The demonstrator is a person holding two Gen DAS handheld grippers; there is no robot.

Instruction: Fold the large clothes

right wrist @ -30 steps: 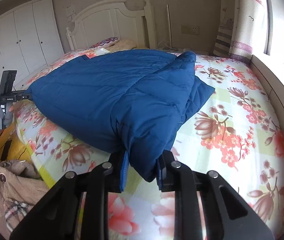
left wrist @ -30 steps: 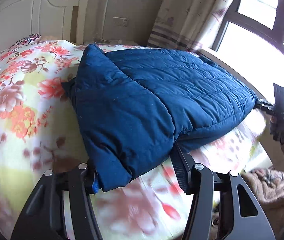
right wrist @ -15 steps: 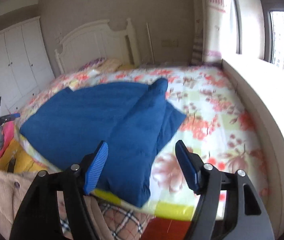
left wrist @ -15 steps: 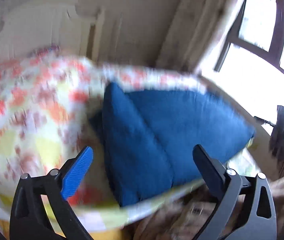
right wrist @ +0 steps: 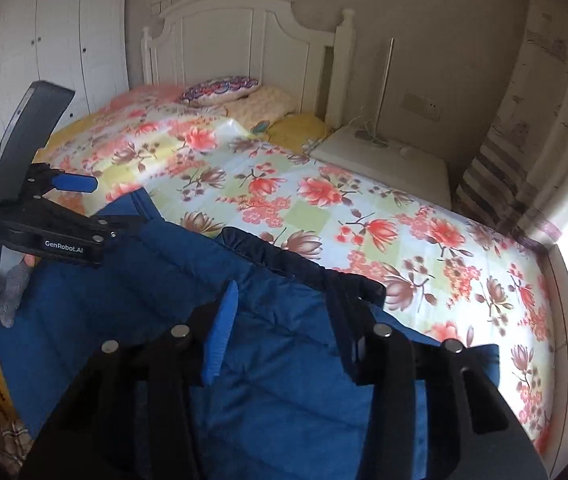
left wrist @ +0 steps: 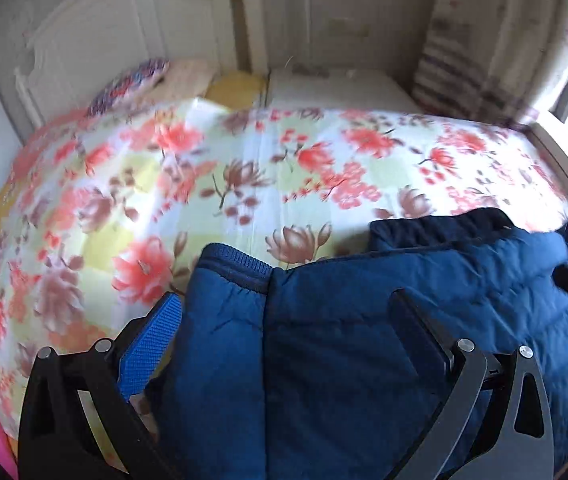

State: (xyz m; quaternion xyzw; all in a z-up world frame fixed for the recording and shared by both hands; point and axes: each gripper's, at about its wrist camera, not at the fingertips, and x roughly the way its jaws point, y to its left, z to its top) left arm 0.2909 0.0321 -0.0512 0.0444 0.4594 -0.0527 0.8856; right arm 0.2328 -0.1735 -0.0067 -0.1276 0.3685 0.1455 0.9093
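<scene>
A folded navy blue puffer jacket [left wrist: 363,340] lies at the near edge of the floral bed [left wrist: 244,184]. My left gripper [left wrist: 287,320] is open, its fingers on either side of the jacket's ribbed cuff end. In the right wrist view the jacket [right wrist: 284,400] fills the foreground. My right gripper [right wrist: 284,316] is open over the jacket's dark gathered hem. The left gripper [right wrist: 44,216] shows there at the left, held by a grey-gloved hand.
The white headboard [right wrist: 244,32], pillows [right wrist: 220,90] and a white nightstand [right wrist: 383,160] stand at the far end. A curtain [right wrist: 523,140] and a window ledge run along the right. White wardrobes [right wrist: 44,40] are at the left.
Both grippers let go of the jacket, opened, pulled back, then came in again over the jacket's near end. The jacket now lies closer and lower in both views.
</scene>
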